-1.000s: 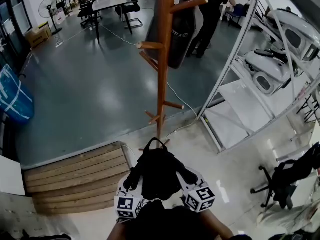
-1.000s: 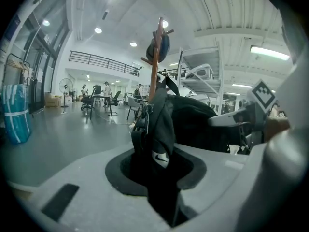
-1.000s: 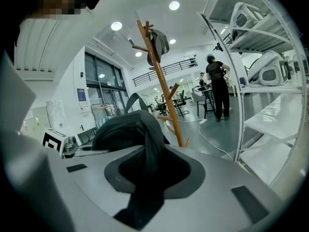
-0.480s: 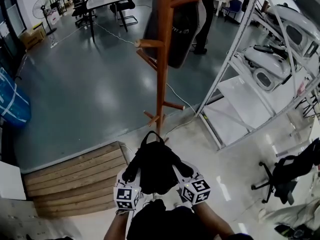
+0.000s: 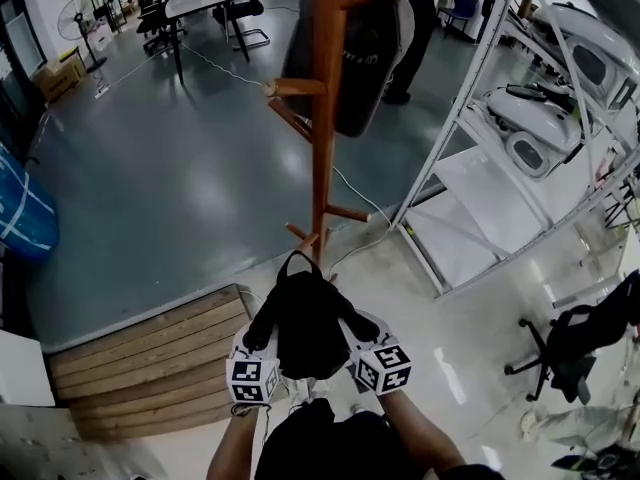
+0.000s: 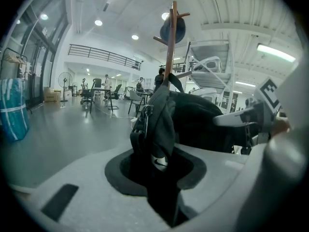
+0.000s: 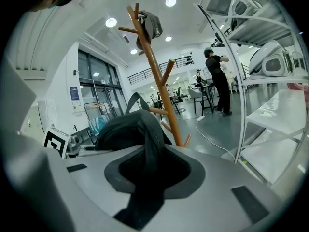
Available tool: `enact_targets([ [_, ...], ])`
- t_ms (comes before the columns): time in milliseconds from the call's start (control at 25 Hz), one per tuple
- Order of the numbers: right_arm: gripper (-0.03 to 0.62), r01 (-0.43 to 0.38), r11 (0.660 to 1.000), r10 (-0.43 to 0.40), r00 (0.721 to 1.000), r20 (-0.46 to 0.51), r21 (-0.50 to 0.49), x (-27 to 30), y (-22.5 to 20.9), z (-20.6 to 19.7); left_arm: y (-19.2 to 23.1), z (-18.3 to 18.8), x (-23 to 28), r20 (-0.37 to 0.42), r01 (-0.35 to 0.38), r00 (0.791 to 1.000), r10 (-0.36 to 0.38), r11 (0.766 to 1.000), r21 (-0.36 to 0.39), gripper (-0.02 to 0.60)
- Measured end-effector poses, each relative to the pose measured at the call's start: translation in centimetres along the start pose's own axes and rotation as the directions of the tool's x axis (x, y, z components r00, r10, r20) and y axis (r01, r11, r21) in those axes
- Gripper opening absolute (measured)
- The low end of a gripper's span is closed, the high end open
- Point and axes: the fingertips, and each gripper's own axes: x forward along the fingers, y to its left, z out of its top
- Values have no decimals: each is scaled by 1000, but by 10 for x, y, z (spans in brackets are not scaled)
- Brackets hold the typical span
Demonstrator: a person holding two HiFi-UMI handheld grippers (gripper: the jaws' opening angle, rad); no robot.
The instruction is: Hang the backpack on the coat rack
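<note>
A black backpack (image 5: 306,323) hangs between my two grippers, low in the head view, just in front of the foot of the wooden coat rack (image 5: 322,118). My left gripper (image 5: 258,353) is shut on its left shoulder strap (image 6: 157,124). My right gripper (image 5: 362,346) is shut on the right strap (image 7: 147,153). The backpack's top loop (image 5: 298,260) points toward the rack's lowest pegs. A dark garment (image 5: 365,48) hangs on the rack's upper pegs; a cap (image 7: 150,25) sits near the rack's top in the right gripper view.
A white metal shelving unit (image 5: 520,138) with moulded parts stands at the right. A wooden ramp (image 5: 150,353) lies at the left. A person (image 5: 420,18) stands behind the rack. An office chair (image 5: 575,343) is at the far right, a cable (image 5: 350,183) runs over the floor.
Both grippers with the backpack have moved forward and a little down, closer to the rack's base. The grips on the straps are unchanged.
</note>
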Motion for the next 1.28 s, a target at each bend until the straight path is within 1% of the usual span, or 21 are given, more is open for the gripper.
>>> enact_targets([
  [440,95,30,999,-30,999,-22,25,31,-22,-7,14,-7,42,-34,18,999,-19,1000,-14,106],
  [1040,95,75,996,-73,996,-46,48,58,-58,-14,17,-17,93,-89,36,995,-38,999,-28,106],
  [1280,95,95,994,-92,994,-56,55,65,-72,-24,16,-27,110,-106,38,993,-43,998,-52,107],
])
